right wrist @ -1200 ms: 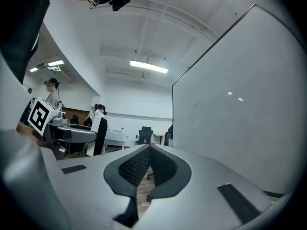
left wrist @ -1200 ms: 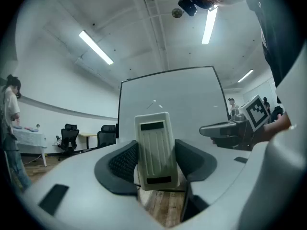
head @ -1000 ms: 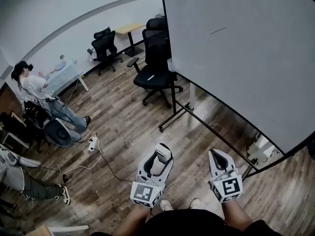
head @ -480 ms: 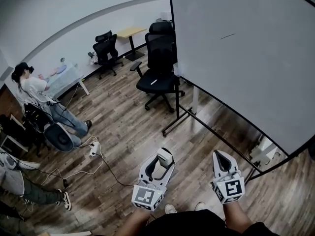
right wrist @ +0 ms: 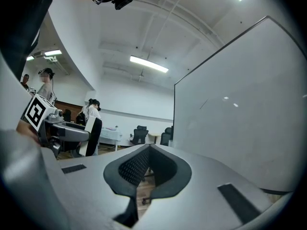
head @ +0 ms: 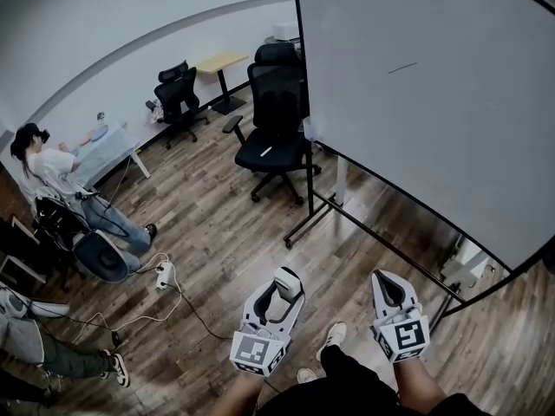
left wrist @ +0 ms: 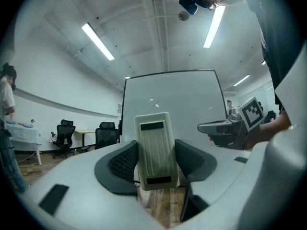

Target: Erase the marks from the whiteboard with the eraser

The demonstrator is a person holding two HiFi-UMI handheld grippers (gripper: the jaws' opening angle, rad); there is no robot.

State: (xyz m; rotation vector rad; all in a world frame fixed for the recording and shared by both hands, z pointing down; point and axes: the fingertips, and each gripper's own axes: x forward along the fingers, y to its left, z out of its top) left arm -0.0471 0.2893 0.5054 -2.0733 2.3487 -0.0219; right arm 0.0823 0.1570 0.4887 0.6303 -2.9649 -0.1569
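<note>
A large whiteboard (head: 434,102) on a black wheeled stand fills the upper right of the head view; one short dark mark (head: 402,67) shows on it. In the left gripper view the same board (left wrist: 172,99) stands ahead. My left gripper (head: 284,286) is shut on a pale rectangular eraser (left wrist: 154,150), which stands upright between its dark pads. My right gripper (head: 387,288) is held low beside it, shut with nothing between its jaws. Both hang over the wooden floor, well short of the board.
Black office chairs (head: 276,120) stand left of the board's stand, one more (head: 179,94) by a small desk (head: 221,61). A person (head: 61,176) stands at a table on the far left. Cables and a power strip (head: 161,273) lie on the floor. My shoe (head: 332,336) shows between the grippers.
The view has shifted slightly toward the whiteboard and my foot has stepped forward. Both grippers keep the same pose, the eraser still held.
</note>
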